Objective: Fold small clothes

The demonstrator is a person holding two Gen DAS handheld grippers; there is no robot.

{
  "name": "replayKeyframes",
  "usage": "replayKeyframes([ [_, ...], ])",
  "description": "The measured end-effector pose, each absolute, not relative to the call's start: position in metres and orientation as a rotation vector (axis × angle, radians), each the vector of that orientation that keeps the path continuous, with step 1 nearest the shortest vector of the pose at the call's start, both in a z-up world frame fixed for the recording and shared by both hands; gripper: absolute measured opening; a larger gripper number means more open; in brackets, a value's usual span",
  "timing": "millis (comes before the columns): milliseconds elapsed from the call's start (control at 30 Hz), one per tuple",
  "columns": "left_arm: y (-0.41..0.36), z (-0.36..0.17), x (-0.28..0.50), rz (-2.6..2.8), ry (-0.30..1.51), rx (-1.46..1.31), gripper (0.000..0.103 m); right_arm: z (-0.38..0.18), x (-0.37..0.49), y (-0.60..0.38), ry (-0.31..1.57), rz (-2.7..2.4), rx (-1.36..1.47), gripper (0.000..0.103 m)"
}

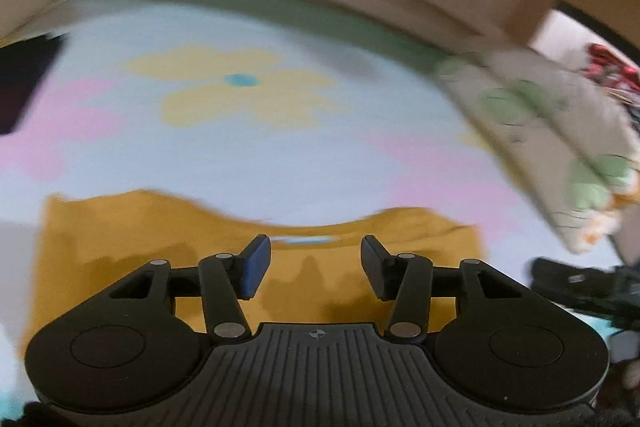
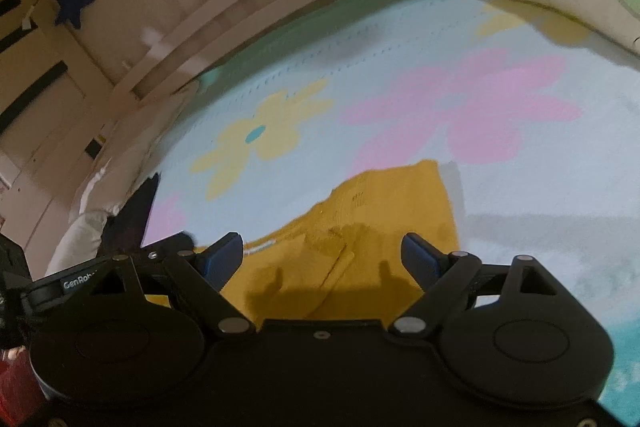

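Right under our noses sits the left tool [image 1: 316,265], its fingers partly spread with nothing between them, poised over the mustard-yellow garment [image 1: 160,259]. Over on the other side our right tool [image 2: 322,261] stands spread wide and just as empty, above the same garment's folded corner [image 2: 400,195]. That little top lies flat on the bed cover [image 1: 320,155] — pale blue, printed with big yellow and pink flowers — with its neckline towards the far side.

Where could we slip up? We reckon the knit is thin and floppy, so a pinch could take only the upper layer and drag the fold open. Pinch too deep and we could snag the bed cover as well. The left view is smeared with blur, so aiming at an edge is tricky.

Textures now: soft ribbed-looking yellow fabric, creased near the middle, a plump leaf-patterned pillow [image 1: 552,131] off to the right, slatted pale wood behind.
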State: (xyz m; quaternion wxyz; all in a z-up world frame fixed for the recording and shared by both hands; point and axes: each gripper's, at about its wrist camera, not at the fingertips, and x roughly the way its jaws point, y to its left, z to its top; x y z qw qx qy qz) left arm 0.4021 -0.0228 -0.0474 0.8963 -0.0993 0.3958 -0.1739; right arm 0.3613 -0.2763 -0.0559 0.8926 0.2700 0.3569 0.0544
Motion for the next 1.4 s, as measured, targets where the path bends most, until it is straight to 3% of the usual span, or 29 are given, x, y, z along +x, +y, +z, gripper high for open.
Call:
replayKeyframes([
  [267, 0.029, -0.098, 0.419, -0.286, 1.013, -0.179, 0.048, -0.081, 0.390, -0.254, 0.789, 0.105, 0.577, 0.087],
  [500, 0.041, -0.103, 0.418, -0.327, 1.011, -0.235, 0.048, -0.109, 0.412, -0.244, 0.859, 0.033, 0.671, 0.087],
  [533, 0.042, -0.103, 0.418, -0.331, 1.009, -0.238, 0.048, -0.111, 0.414, -0.243, 0.869, 0.019, 0.662, 0.079],
  [567, 0.042, -0.102, 0.416, -0.335, 1.006, -0.237, 0.048, -0.112, 0.415, -0.242, 0.869, 0.025, 0.660, 0.045],
  [600, 0.043, -0.100, 0.415, -0.336, 1.002, -0.236, 0.048, -0.113, 0.415, -0.242, 0.870, 0.049, 0.671, 0.023],
  [633, 0.043, -0.099, 0.415, -0.335, 0.995, -0.235, 0.048, -0.111, 0.414, -0.242, 0.861, 0.064, 0.680, 0.018],
  [867, 0.043, -0.091, 0.407, -0.343, 0.949, -0.187, 0.049, -0.049, 0.383, -0.246, 0.606, 0.266, 0.500, 0.018],
  [1033, 0.043, -0.096, 0.410, -0.341, 0.981, -0.206, 0.049, -0.092, 0.385, -0.272, 0.870, 0.076, 0.432, 0.022],
  [1100, 0.041, -0.095, 0.410, -0.345, 0.991, -0.192, 0.049, -0.095, 0.381, -0.276, 0.877, 0.041, 0.400, 0.035],
  [1167, 0.041, -0.096, 0.410, -0.344, 0.993, -0.193, 0.049, -0.089, 0.376, -0.283, 0.843, 0.027, 0.417, 0.066],
  [1200, 0.041, -0.097, 0.411, -0.343, 0.995, -0.197, 0.049, -0.086, 0.375, -0.285, 0.823, 0.031, 0.435, 0.071],
  [1400, 0.044, -0.095, 0.412, -0.350, 0.992, -0.219, 0.049, -0.096, 0.378, -0.281, 0.841, 0.074, 0.496, 0.071],
])
